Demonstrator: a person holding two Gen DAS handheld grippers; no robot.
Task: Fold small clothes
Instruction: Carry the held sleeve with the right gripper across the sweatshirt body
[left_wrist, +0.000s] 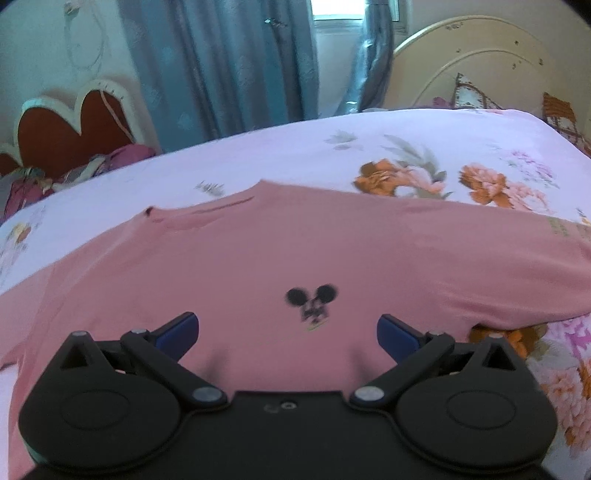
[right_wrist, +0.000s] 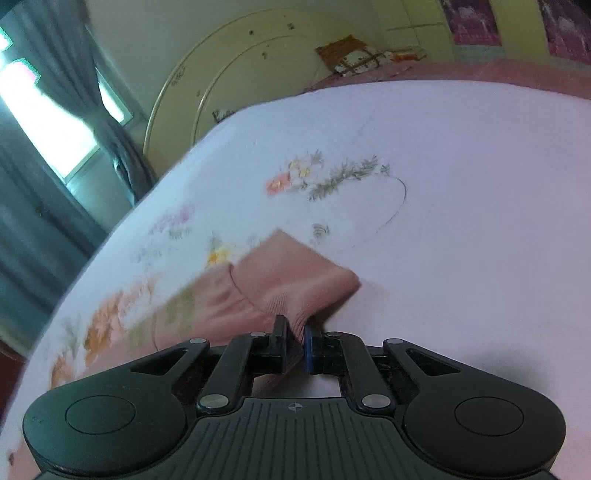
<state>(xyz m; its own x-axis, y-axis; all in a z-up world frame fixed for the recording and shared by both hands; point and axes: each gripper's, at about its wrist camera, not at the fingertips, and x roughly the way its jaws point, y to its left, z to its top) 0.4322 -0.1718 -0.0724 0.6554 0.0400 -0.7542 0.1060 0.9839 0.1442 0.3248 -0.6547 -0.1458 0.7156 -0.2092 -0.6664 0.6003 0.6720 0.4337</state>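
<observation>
A: Starting at the far left of the left wrist view, what's there?

B: A heart-shaped red headboard (left_wrist: 74, 125) with a cream border, some bundled fabric below it, then blue-grey curtains (left_wrist: 221, 66) with a bright window (left_wrist: 336, 11) beyond them. Further right is a round cream headboard (left_wrist: 480, 59) with patterned pillows (left_wrist: 476, 94) against it.

A: And the garment?

B: The pink shirt (left_wrist: 295, 251) lies spread flat across the bed sheet (left_wrist: 295, 147), which is pale with orange and pink flowers. A small black mouse-head print (left_wrist: 312, 301) sits on the shirt, just ahead of the tool.

A: How does the left tool (left_wrist: 288, 334) stand?

B: Released. Its blue-padded fingers (left_wrist: 177, 332) are spread wide, hovering above the shirt, one to either side of the print, with nothing between them.

A: Now the right wrist view, same direction.

B: Curtains and the bright window on the left, the round headboard behind, then the sheet filling most of the picture. One sleeve (right_wrist: 280, 280) of the shirt reaches out across the sheet, its ribbed cuff end toward the camera.

A: And the right tool (right_wrist: 295, 341)?

B: Clenched on the sleeve. The jaws are nearly together, with a pinch of the pink fabric gathered between the pads, right at the ribbed edge.
</observation>
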